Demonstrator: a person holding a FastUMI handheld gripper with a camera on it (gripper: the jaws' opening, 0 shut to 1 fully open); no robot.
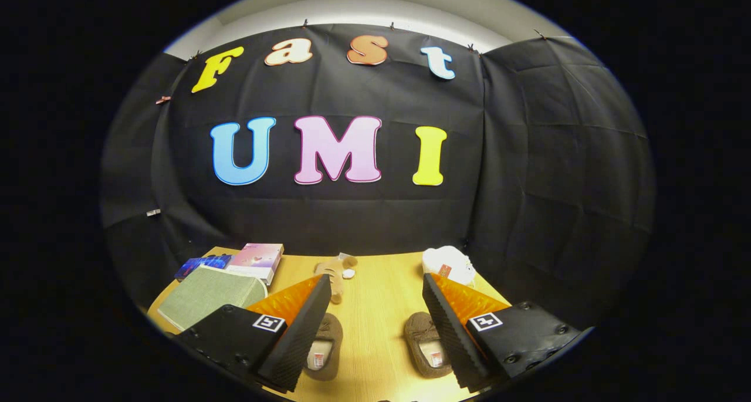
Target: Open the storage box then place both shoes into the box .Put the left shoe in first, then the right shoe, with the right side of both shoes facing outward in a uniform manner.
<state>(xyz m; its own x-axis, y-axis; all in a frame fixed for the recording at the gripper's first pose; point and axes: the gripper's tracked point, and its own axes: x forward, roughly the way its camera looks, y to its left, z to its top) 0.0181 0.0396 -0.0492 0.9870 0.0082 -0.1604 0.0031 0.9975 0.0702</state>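
Two brown slippers lie on the wooden table (375, 308), partly hidden behind the fingers of the tool (375, 287), which hangs above them with its fingers spread wide and nothing held between them. Starting at the left, a grey-green storage box (208, 296) lies flat and closed just beyond the left finger, its near corner covered by that finger. Behind the box sit a dark blue flat packet (202, 264) and a pink and white book-like box (257, 260), both close to the black cloth wall. Next comes the left-hand slipper (324, 348), its opening showing beside the left finger and most of its outer side covered by it; its long axis runs away from the tool toward the wall, though which end is the toe I cannot tell. Just beyond it, near the middle of the table, lies a small tan toy-like object (335, 273) with a white piece beside it. The right-hand slipper (427, 346) lies well apart from the first, roughly parallel to it, its long axis also running toward the wall, its right side tucked behind the right finger. Farther right, at the table's back corner beyond the right finger, rests a white crumpled bundle (449, 262).
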